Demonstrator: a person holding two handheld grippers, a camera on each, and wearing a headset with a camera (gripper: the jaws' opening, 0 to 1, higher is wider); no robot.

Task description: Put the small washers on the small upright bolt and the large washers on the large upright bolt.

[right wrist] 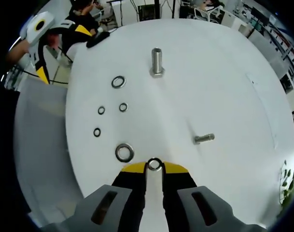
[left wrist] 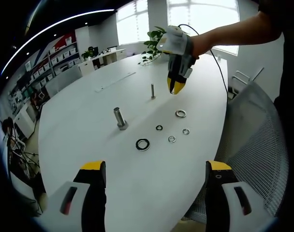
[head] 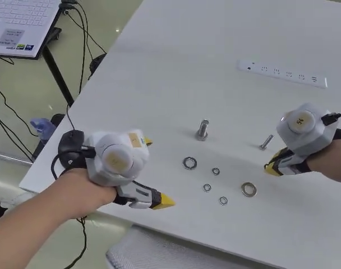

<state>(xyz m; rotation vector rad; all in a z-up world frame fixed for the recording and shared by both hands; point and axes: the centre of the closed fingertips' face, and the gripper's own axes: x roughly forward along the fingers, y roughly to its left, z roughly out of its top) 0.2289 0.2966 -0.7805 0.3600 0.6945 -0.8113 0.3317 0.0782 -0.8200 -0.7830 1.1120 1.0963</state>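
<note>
A large upright bolt (head: 202, 129) (right wrist: 156, 63) (left wrist: 119, 118) stands mid-table, and a thin small bolt (head: 266, 142) (right wrist: 204, 139) (left wrist: 152, 90) stands to its right. Two large washers (head: 189, 163) (head: 249, 189) and three small washers (head: 215, 171) (head: 207, 187) (head: 223, 200) lie flat in front of them. My right gripper (head: 273, 166) (right wrist: 154, 166) (left wrist: 176, 87) hovers just beside the small bolt, shut on a small washer (right wrist: 154, 165) at its tips. At the near left edge my left gripper (head: 157, 171) (left wrist: 156, 169) is open, its jaws wide apart with nothing between them.
A white power strip (head: 282, 74) lies at the back right of the table. A laptop (head: 16, 25) sits on a stand to the far left, with cables on the floor. A mesh chair (head: 159, 249) stands against the table's near edge.
</note>
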